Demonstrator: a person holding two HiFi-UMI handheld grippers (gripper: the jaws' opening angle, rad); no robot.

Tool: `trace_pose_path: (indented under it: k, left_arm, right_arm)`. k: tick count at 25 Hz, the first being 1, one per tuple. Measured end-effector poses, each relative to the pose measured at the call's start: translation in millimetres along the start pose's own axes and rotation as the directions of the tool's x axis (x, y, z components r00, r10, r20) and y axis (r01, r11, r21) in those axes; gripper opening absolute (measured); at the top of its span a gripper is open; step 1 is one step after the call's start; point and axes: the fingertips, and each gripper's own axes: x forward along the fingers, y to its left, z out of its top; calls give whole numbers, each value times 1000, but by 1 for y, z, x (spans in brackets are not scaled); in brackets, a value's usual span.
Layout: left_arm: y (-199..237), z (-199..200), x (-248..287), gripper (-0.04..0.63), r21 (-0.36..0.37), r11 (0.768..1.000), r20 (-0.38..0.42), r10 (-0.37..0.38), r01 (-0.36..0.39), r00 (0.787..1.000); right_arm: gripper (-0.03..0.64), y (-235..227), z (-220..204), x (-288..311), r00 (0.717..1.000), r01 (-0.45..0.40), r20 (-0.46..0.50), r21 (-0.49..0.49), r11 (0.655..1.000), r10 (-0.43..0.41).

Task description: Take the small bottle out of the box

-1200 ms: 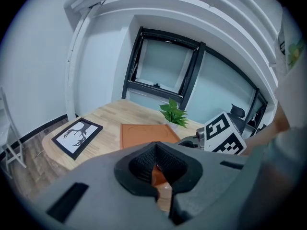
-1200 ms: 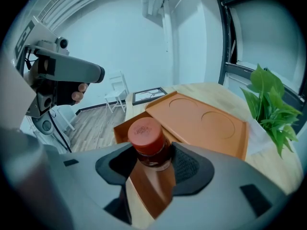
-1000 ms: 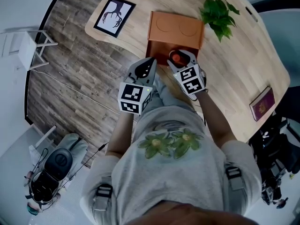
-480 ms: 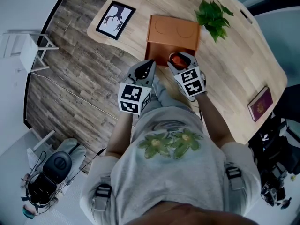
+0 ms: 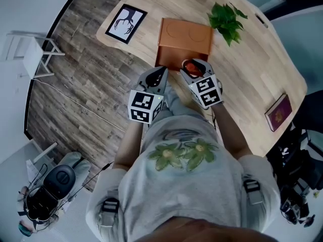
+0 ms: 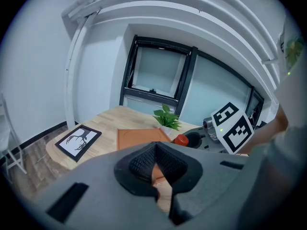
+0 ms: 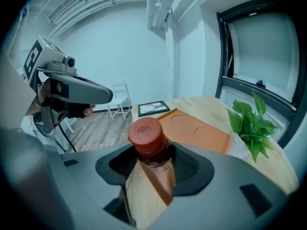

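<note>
A black-framed picture of a branching tree (image 5: pixel 126 20) is lying on the light wooden table (image 5: pixel 242 69), well left of the flat orange box (image 5: pixel 184 37). The left gripper (image 5: pixel 159 73) is hovering just off the box's near left corner, its jaws drawn narrow on nothing. The right gripper (image 5: pixel 196 65) is clamping the small red-capped bottle (image 7: pixel 148 140) at the box's near side. A leafy green plant (image 5: pixel 226 18) is standing just right of the box, with a maroon booklet (image 5: pixel 278 112) lying far to its right.
</note>
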Motion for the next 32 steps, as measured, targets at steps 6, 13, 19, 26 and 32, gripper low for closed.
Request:
trace_pose_path:
  k: [6,13,19,26,32]
  left_arm:
    - [-10,-5,-9,8,7,1000,3,2,-2,1000]
    - [-19,-5,-21,8,16,1000,19,6,-6,1000]
    - [-29,-8,-30,8,24,1000,27,0,0,1000]
    - [-41,-10,-39,8,16,1000,37,-18,17,999]
    - [-44,-14,-47,8,10,1000,44,-9,9,999]
  right_arm:
    - [221,7,-2,-13,1000,5,2,-35,999,-5]
    - [221,18,3,-32,1000,0,30,-40,999,1]
    - [221,29,6,-48,998,-5,57,-40,999,7]
    - [221,45,5,-69,997,-17,70,-58,998,21]
    - [221,51,15,-91,993,-21,114,-19,1000,23]
